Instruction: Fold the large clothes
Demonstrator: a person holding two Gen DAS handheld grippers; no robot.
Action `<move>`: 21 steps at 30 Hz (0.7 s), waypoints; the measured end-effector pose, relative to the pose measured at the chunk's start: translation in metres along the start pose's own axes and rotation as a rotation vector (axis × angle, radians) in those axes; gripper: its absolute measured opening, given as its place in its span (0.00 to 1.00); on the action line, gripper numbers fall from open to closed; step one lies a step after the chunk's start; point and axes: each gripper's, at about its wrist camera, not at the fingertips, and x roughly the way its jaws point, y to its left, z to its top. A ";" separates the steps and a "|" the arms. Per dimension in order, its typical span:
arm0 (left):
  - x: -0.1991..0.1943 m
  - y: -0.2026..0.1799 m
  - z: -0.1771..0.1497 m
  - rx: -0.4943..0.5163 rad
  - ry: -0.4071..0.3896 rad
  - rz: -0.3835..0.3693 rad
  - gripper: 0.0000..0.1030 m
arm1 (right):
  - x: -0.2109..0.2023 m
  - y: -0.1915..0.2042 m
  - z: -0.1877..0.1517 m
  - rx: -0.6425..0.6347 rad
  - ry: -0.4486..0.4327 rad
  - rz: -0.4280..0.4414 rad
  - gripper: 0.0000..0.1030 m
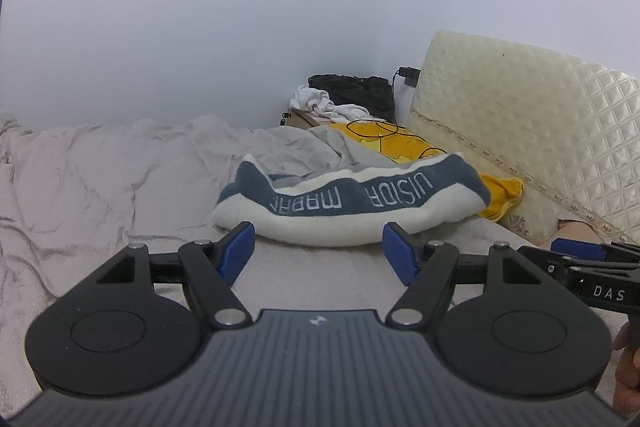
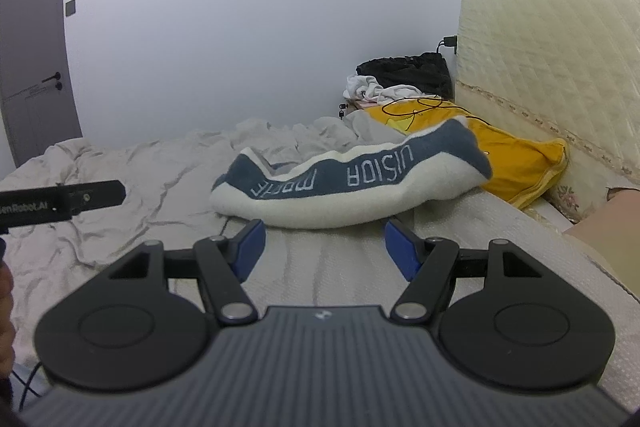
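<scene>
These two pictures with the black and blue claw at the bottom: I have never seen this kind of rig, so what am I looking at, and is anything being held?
Each picture comes from a camera mounted on a hand-held gripper, looking forward along its two blue-padded fingers. A person carries one in each hand. The left gripper and the right gripper both stand open and empty. Ahead on the bed lies a white and blue-grey garment with printed letters, partly over a yellow cushion. A cream quilted headboard stands to the right.
</scene>
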 end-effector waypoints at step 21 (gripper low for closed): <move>0.002 0.000 -0.002 0.009 0.006 0.016 1.00 | -0.001 -0.007 0.003 0.044 -0.002 -0.032 1.00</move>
